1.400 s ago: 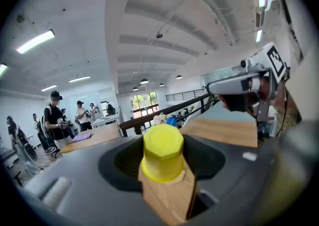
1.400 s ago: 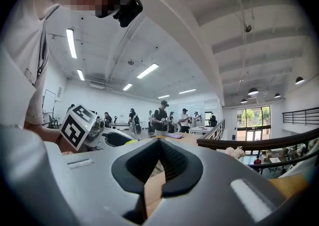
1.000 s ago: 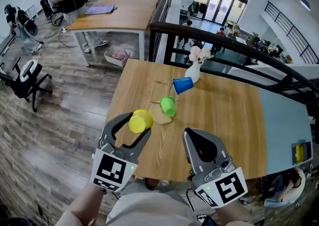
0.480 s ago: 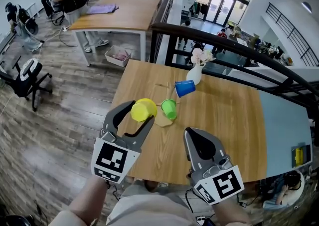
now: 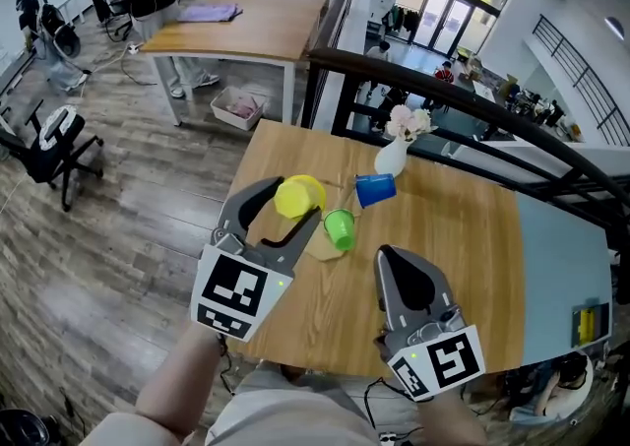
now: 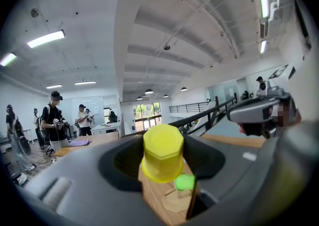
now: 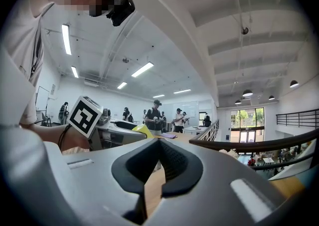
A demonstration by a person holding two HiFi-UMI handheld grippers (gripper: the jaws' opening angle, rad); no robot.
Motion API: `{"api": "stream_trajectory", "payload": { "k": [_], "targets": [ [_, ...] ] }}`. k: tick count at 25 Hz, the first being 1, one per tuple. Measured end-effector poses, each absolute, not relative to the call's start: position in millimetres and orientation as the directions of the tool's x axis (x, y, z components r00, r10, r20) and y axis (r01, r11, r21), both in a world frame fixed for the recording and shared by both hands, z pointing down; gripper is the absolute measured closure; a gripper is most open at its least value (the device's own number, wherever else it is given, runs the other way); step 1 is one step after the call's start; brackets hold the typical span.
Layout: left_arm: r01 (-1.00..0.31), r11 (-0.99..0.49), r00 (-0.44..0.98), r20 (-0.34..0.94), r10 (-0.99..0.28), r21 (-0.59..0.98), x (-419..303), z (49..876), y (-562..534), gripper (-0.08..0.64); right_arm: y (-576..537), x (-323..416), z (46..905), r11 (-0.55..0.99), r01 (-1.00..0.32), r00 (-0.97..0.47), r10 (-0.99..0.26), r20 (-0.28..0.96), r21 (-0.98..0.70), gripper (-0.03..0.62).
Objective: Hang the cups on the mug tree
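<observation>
My left gripper (image 5: 293, 205) is shut on a yellow cup (image 5: 300, 194), held bottom-up above the wooden table (image 5: 443, 237), just left of the mug tree. The mug tree's flat wooden base (image 5: 320, 246) carries a green cup (image 5: 340, 228) and a blue cup (image 5: 375, 189) on its pegs. In the left gripper view the yellow cup (image 6: 162, 152) fills the gap between the jaws, with the green cup (image 6: 185, 182) behind it. My right gripper (image 5: 395, 258) is shut and empty, over the table's near edge, right of the tree. Its own view shows the jaws (image 7: 158, 143) pressed together.
A white vase with pink flowers (image 5: 397, 146) stands just behind the mug tree. A dark railing (image 5: 472, 104) runs behind the table. Another table (image 5: 246, 26) and people stand farther back on the left; an office chair (image 5: 49, 144) is on the floor at left.
My left gripper has carried the yellow cup forward and up, closer to the mug tree. The right gripper shifted slightly and stays shut.
</observation>
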State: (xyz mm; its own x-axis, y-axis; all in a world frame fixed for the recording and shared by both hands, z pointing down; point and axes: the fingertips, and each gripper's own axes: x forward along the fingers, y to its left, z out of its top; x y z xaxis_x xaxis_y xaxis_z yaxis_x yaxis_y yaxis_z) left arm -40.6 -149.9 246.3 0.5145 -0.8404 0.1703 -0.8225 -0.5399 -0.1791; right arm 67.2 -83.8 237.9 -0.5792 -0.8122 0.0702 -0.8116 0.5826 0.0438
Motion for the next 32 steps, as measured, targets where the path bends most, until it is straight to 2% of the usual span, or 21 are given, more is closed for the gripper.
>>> {"api": "stream_trajectory", "payload": {
  "k": [32],
  "targets": [
    [-0.770,-0.637,0.622,0.269,-0.736,0.035,-23,344,-256,0.319,-186,54,304,0.559,-0.829,-0.553,-0.810,0.196,-0.032,0.592]
  ]
}}
